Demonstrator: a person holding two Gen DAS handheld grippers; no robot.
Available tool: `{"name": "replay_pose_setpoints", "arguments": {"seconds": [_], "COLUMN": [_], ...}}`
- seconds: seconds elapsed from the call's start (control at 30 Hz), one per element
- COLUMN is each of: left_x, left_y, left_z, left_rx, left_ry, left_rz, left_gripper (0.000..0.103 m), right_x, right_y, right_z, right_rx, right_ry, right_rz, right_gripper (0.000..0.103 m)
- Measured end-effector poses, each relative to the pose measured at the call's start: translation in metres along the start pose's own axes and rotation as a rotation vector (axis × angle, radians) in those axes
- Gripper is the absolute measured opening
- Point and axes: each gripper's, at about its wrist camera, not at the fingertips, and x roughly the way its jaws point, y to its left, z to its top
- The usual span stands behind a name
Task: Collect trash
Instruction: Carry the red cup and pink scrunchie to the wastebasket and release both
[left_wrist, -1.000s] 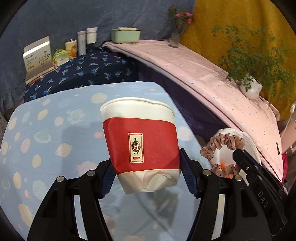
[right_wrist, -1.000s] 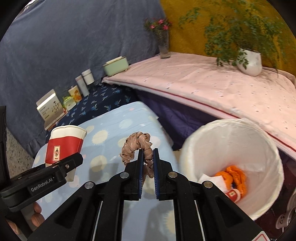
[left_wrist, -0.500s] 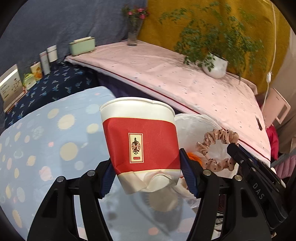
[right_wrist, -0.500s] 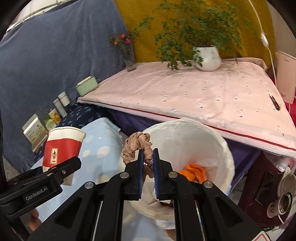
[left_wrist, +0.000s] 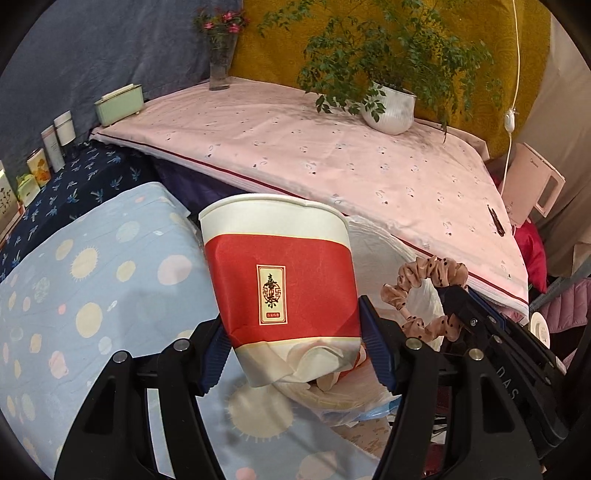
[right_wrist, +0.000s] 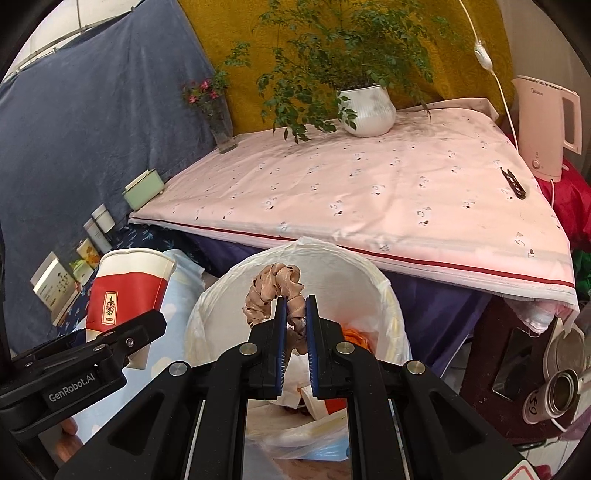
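Observation:
My left gripper (left_wrist: 291, 332) is shut on a red and white paper cup (left_wrist: 280, 280), crumpled at its base, held upright at the edge of the light blue table beside the bin. The cup also shows in the right wrist view (right_wrist: 125, 291). My right gripper (right_wrist: 294, 317) is shut on a beige dotted scrunchie (right_wrist: 275, 291), held over the open white-lined trash bin (right_wrist: 384, 295). The scrunchie also shows in the left wrist view (left_wrist: 421, 291). Orange scraps and paper lie inside the bin.
A pink-covered table (right_wrist: 369, 195) stands behind the bin with a potted plant (right_wrist: 365, 107), a flower vase (right_wrist: 218, 118), a pink kettle (right_wrist: 546, 125) and a black clip (right_wrist: 511, 182). Boxes and tins (left_wrist: 48, 155) line the dark blue table. A metal can (right_wrist: 561, 391) lies at right.
Both grippers have moved right toward the bin with their loads. The scrunchie now hangs over the bin's opening and the cup is closer to its rim.

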Motion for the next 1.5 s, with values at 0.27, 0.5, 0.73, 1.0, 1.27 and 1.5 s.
{"name": "replay_pose_setpoints", "arguments": {"seconds": [0.27,0.5,0.73,1.0,1.27,1.5], "left_x": [0.006,0.007,0.005,0.003,0.001,-0.003], "left_y": [-0.003,0.002,0.008,0.018,0.027,0.036], "left_z": [0.002,0.001,0.001,-0.001,-0.003,-0.006], "left_rx": [-0.018,-0.027,-0.033,-0.048,-0.063,-0.075], "left_ry": [0.007,0.006,0.001,0.000,0.001,-0.004], "left_rz": [0.007,0.016,0.021,0.033,0.047,0.068], "left_gripper": [0.077,0.077,0.077,0.077,0.077,0.077], "right_x": [0.004,0.008,0.010,0.012,0.014,0.011], "right_y": [-0.009,-0.005,0.001,0.012,0.022,0.031], "right_z": [0.001,0.001,0.001,0.002,0.002,0.002], "right_rx": [0.012,0.007,-0.006,-0.030,-0.056,-0.077], "right_ry": [0.005,0.009,0.013,0.017,0.018,0.016], "right_rz": [-0.005,0.000,0.006,0.015,0.020,0.012], "right_gripper": [0.010,0.010,0.010,0.012,0.015,0.033]}}
